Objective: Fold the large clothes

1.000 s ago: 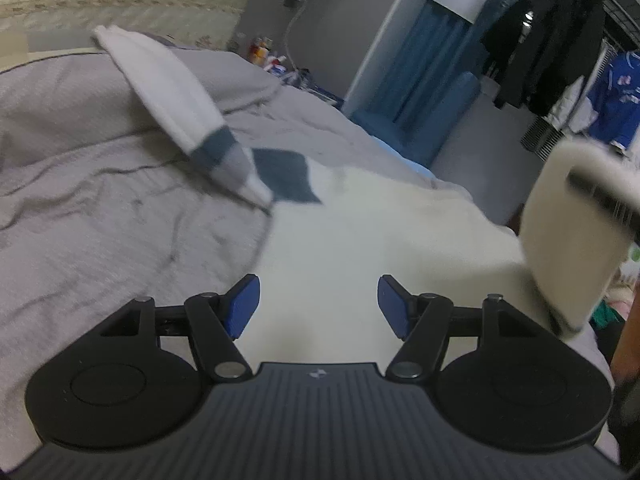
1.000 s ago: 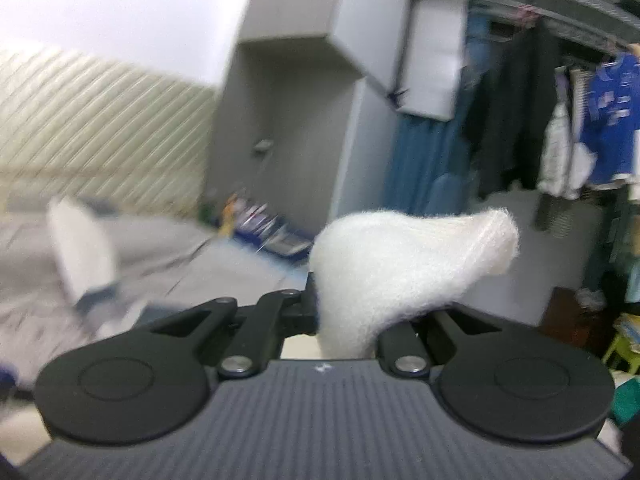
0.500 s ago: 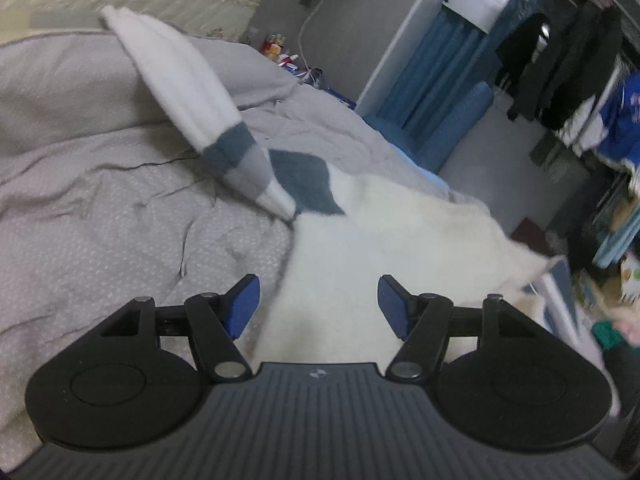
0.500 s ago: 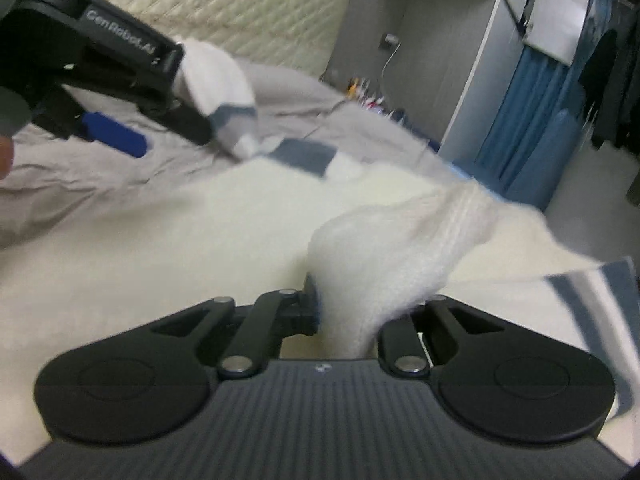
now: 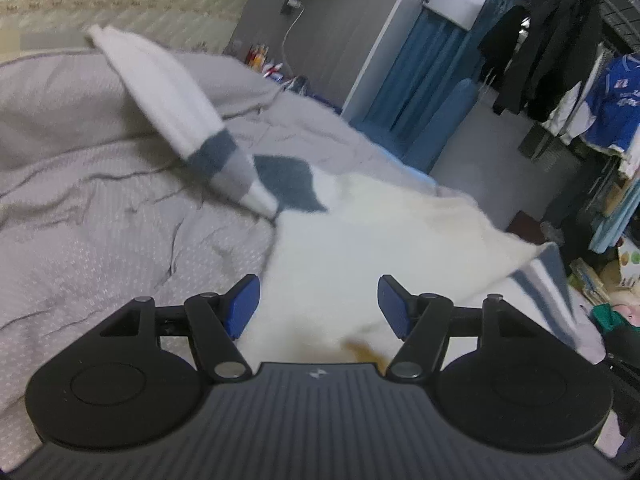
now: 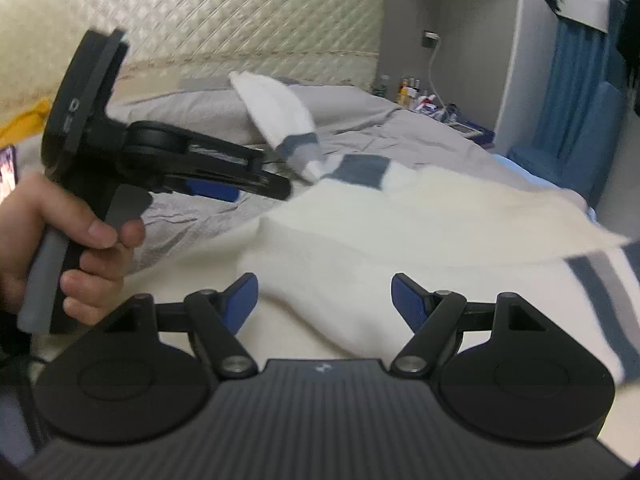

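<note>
A bed with a rumpled grey cover fills most of both views, backed by a quilted cream headboard. Across it lies a large cream sweater, its body folded over so that one striped grey and blue edge shows at the right; one sleeve, white with a blue and grey band, stretches away toward the headboard. Beyond the bed stand a blue curtain and a rail of hanging clothes. The left gripper, held by a hand seen in the right wrist view, hovers over the sweater with its jaws wide and nothing between the blue pads. The right gripper hangs low over the folded cream cloth; its jaws are opening, and the pads stand clear of the fabric below them.
</note>
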`<control>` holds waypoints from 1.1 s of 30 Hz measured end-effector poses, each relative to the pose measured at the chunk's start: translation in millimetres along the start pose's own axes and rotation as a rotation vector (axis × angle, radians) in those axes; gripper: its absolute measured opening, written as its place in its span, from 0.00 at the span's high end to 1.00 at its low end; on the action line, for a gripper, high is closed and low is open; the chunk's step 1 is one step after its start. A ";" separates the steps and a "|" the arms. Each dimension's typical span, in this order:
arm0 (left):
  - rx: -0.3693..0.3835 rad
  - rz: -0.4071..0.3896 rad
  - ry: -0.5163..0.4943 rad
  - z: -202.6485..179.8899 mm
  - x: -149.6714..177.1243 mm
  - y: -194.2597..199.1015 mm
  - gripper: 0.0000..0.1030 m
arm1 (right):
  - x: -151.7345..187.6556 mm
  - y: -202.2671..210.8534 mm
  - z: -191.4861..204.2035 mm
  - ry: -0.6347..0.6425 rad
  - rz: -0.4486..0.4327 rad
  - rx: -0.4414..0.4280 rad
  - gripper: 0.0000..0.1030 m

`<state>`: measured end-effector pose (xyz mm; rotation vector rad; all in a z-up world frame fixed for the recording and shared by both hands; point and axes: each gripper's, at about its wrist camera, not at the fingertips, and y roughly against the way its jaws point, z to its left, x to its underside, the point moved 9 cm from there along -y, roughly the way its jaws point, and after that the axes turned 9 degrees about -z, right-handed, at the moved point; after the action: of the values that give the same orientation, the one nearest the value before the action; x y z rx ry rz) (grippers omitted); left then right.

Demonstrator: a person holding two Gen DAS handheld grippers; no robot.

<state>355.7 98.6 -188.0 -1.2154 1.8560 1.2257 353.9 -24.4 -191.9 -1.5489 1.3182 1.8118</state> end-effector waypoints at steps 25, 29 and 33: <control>0.012 0.202 -0.100 -49.5 78.3 -6.8 0.72 | 81.2 -27.9 -114.2 -0.411 0.157 0.215 0.33; 0.020 0.168 -0.033 -45.8 66.9 -1.3 0.70 | 79.4 -24.4 -110.9 -0.401 0.165 0.223 0.33; -0.033 0.141 0.072 -21.7 33.2 -5.7 0.60 | 78.9 -9.1 -112.1 -0.476 0.179 0.206 0.33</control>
<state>347.7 65.6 -209.4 -1.1771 2.0101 1.3080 397.0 -135.3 -260.5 -0.8442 1.3796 1.9206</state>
